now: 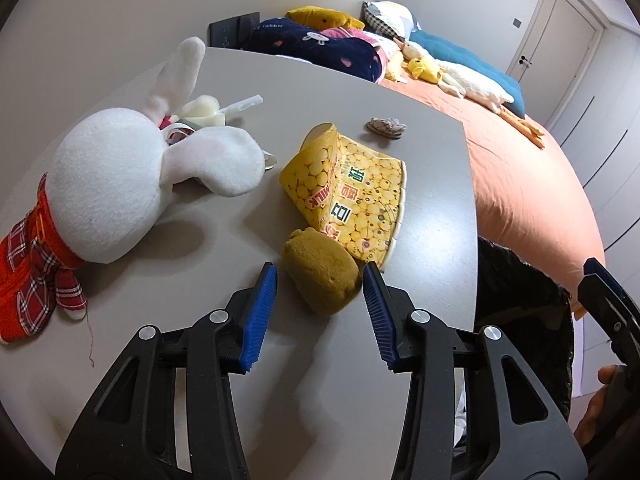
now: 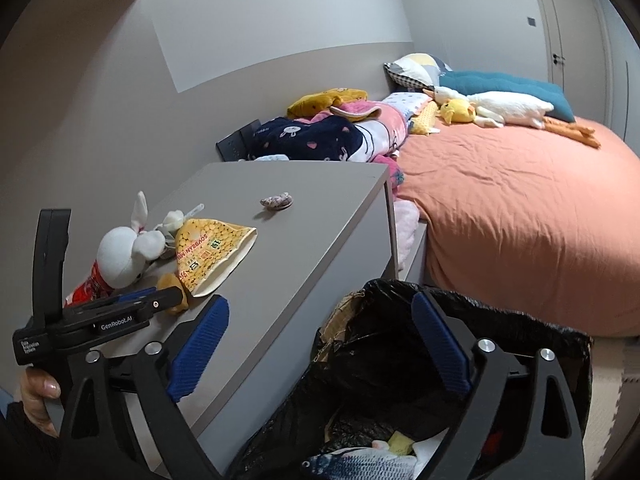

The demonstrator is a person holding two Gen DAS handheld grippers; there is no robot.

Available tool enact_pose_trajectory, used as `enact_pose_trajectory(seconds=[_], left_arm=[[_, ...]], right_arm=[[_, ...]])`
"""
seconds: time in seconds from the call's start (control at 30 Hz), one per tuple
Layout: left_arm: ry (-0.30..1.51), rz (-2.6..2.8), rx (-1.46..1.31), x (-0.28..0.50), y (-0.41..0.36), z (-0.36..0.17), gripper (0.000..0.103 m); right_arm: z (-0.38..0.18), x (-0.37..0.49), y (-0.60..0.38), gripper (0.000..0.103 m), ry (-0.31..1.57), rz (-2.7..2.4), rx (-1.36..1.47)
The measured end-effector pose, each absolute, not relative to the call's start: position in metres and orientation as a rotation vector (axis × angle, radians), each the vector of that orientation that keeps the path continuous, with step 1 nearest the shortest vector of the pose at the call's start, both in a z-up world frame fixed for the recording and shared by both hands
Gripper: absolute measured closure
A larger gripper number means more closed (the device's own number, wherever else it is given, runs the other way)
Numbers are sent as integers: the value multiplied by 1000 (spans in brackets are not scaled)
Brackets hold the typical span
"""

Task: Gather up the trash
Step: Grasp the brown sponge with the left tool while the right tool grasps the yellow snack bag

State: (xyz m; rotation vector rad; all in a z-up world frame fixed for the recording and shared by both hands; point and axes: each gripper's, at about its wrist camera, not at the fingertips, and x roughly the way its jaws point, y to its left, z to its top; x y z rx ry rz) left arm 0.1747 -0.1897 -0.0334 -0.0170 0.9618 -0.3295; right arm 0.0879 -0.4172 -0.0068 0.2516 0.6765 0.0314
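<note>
A small brown plush lump [image 1: 320, 280] lies on the grey tabletop [image 1: 432, 216], between the blue pads of my left gripper [image 1: 321, 267]. The pads stand close on either side of it without pressing. Just beyond lies a crushed yellow soybean-milk package [image 1: 352, 196], and farther back a small crumpled wad [image 1: 385, 127]. My right gripper [image 2: 320, 308] is open and holds nothing, hovering over a bin lined with a black bag [image 2: 400, 364]. That view also shows the left gripper [image 2: 160, 298] at the brown lump [image 2: 170, 286], with the yellow package [image 2: 212, 252] behind it.
A white plush rabbit [image 1: 120, 184] in a red plaid outfit lies on the table's left, with small white items [image 1: 208, 114] behind it. A bed with an orange sheet [image 2: 520, 208], blankets and plush toys stands to the right. The bin sits below the table's right edge [image 1: 474, 220].
</note>
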Motion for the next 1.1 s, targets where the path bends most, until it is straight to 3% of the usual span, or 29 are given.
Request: enact_pose_trajectory(seconds=[0.43, 1.1], left_arm=[[947, -345, -29, 179, -181, -34, 63], [940, -209, -143, 145, -94, -23, 63]], right_arm=[[0, 122, -389, 7, 678, 113, 72], [-16, 207, -299, 5, 775, 456, -280]])
